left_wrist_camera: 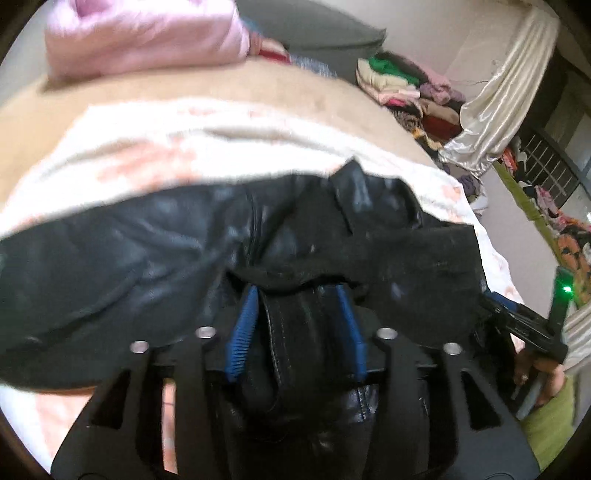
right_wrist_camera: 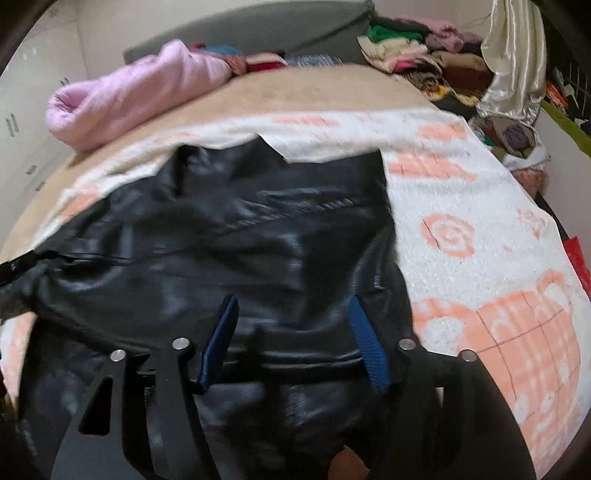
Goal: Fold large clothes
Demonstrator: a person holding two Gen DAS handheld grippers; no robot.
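A black leather jacket (left_wrist_camera: 122,243) lies on a white and peach patterned blanket (left_wrist_camera: 122,155) on the bed. My left gripper (left_wrist_camera: 297,291) has its blue pads around a thick fold of the jacket's edge, with fabric bunched over the fingertips. In the right wrist view the jacket (right_wrist_camera: 240,229) spreads across the blanket (right_wrist_camera: 480,229). My right gripper (right_wrist_camera: 291,302) hovers just over the jacket's near part, its jaws wide apart and holding nothing. The right gripper's body also shows at the right edge of the left wrist view (left_wrist_camera: 524,325), held by a hand.
A pink quilted garment (right_wrist_camera: 140,96) lies at the far left of the bed. A pile of mixed clothes (right_wrist_camera: 417,59) sits at the far right by a cream satin curtain (right_wrist_camera: 513,55). A grey headboard (right_wrist_camera: 258,33) stands behind.
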